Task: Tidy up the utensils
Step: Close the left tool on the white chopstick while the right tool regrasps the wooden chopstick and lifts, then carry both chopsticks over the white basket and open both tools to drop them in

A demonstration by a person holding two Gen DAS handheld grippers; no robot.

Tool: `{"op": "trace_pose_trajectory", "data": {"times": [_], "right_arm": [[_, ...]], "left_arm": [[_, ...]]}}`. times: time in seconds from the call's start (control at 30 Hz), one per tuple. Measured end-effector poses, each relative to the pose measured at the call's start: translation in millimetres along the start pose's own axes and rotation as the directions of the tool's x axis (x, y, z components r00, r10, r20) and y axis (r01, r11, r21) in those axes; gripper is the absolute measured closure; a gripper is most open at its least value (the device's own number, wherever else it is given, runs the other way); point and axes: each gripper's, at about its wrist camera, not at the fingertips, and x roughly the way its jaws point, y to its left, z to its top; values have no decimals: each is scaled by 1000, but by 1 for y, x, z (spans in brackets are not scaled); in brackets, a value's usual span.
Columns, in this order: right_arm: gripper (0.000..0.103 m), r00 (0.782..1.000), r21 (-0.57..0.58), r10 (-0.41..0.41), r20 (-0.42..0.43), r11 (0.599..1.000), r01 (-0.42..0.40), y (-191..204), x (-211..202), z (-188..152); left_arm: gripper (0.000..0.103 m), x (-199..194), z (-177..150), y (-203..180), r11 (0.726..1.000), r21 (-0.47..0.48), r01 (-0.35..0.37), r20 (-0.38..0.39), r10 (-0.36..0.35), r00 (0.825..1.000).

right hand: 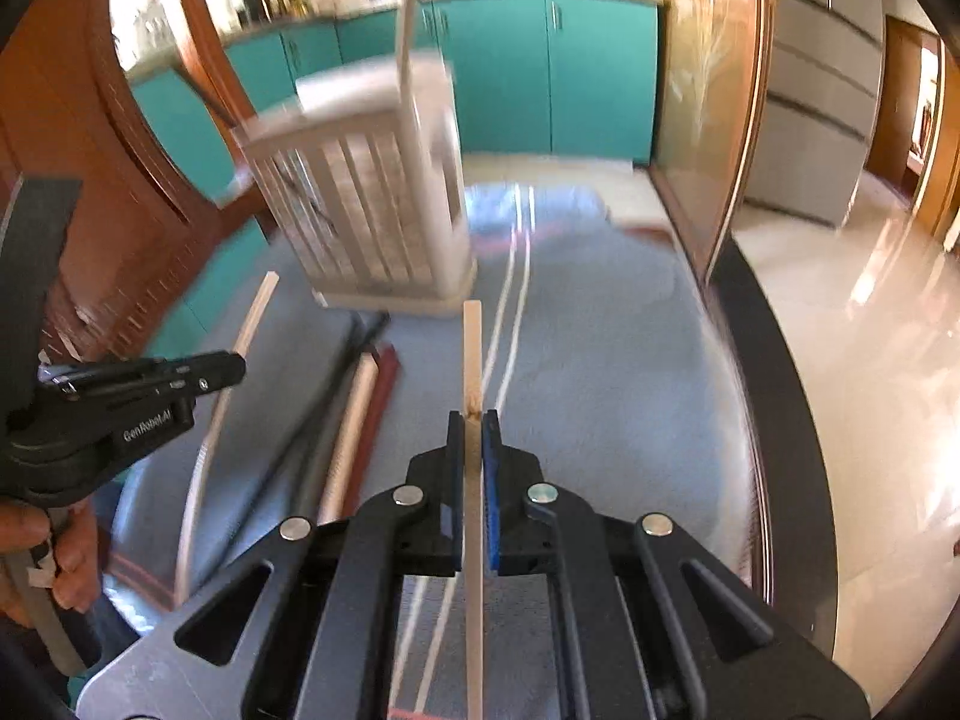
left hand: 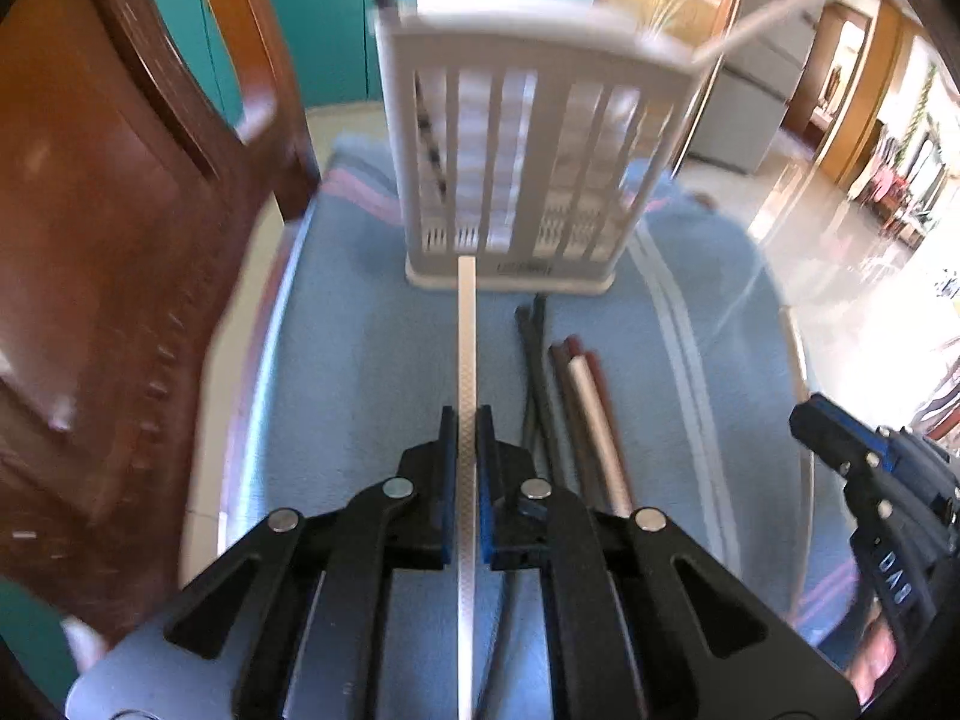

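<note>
- A blue striped cloth (left hand: 372, 360) covers the round table, with a brown wooden chair (left hand: 120, 240) standing at the table's left edge.
- A white slatted utensil holder (left hand: 528, 162) stands upright on the cloth's far part; a dark stick and a pale stick lean out of its top.
- A bundle of loose chopsticks (left hand: 576, 408), dark grey, maroon and one cream, lies flat on the cloth in front of the holder, just right of the left gripper.
- The left gripper (left hand: 467, 426) is clamped on a white chopstick (left hand: 467, 324), whose far tip appears to meet the holder's base.
- The right gripper (right hand: 474, 429) is clamped on a pale wooden chopstick (right hand: 472, 348), which points toward the holder's right corner; its tip stops short of the base.
</note>
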Motion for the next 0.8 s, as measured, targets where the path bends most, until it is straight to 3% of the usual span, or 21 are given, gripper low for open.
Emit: {"op": "trace_pose_trajectory", "data": {"times": [0.1, 0.27, 0.4, 0.5, 0.6, 0.67, 0.7, 0.73, 0.8], "right_arm": [[97, 996, 7, 49, 80, 999, -50, -3, -37, 18], [97, 977, -2, 93, 191, 996, -94, -3, -85, 43], [96, 948, -10, 142, 285, 989, -145, -1, -114, 76], [96, 911, -20, 178, 371, 983, -184, 5, -127, 112], [96, 886, -4, 163, 435, 984, -179, 12, -131, 149], [97, 860, 13, 135, 491, 987, -162, 16, -132, 169], [97, 844, 23, 108, 525, 990, -141, 20, -130, 178], [97, 836, 29, 85, 543, 992, -120, 22, -126, 182], [97, 835, 36, 34, 549, 997, -64, 28, -110, 186]], "left_arm": [[96, -34, 7, 2, 1000, 2, 29, 66, -29, 997], [96, -94, 21, 9, 995, -1, 95, 184, -93, 978], [96, -131, 45, 11, 992, 0, 123, 269, -118, 956], [96, -155, 72, 16, 990, -15, 137, 337, -124, 933], [96, -175, 104, 22, 988, -70, 137, 421, -95, 902], [96, -187, 124, 24, 984, -104, 142, 483, -75, 873], [96, -190, 132, 24, 985, -119, 124, 517, -45, 855], [96, -191, 141, 23, 987, -138, 85, 566, 8, 824], [96, -180, 151, 22, 985, -158, 65, 613, 47, 788]]}}
